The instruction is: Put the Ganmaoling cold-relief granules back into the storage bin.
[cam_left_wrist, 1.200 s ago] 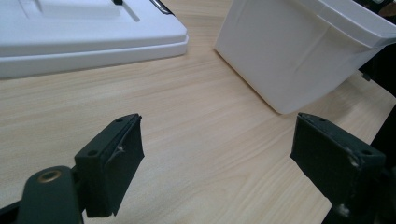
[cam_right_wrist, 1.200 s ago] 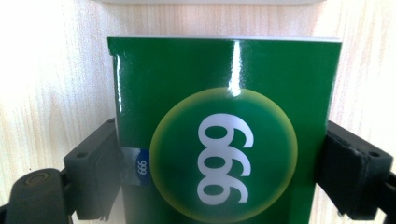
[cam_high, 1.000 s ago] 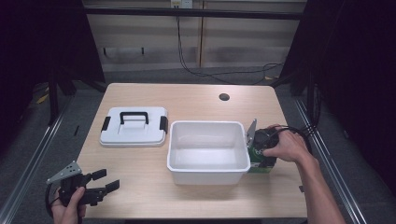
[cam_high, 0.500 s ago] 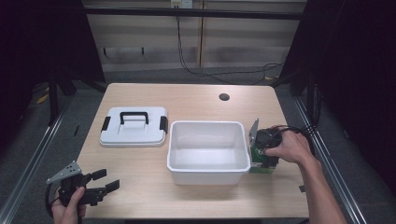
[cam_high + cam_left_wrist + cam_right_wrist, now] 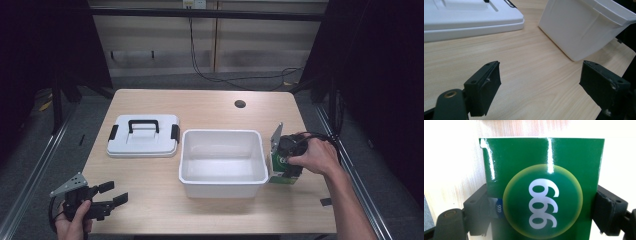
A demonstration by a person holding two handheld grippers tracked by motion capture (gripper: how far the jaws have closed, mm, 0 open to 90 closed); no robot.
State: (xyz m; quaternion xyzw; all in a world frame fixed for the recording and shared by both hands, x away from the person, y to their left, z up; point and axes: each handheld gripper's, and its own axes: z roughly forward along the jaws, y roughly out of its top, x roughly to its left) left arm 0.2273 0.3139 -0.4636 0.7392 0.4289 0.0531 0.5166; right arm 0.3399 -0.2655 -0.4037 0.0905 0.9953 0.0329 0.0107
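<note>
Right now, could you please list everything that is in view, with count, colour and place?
table: one, light wood, under everything.
tub: one, white, open, middle of the table.
lid: one, white with a black handle and clips, flat on the table left of the tub.
box: one, green with a yellow-rimmed circle and white digits, at the tub's right side.
hole: one, dark, round, far part of the table.
left gripper: one, black, jaws apart, over the near left corner.
right gripper: one, black, jaws against both sides of the box.
hands: two, one on each gripper.
</note>
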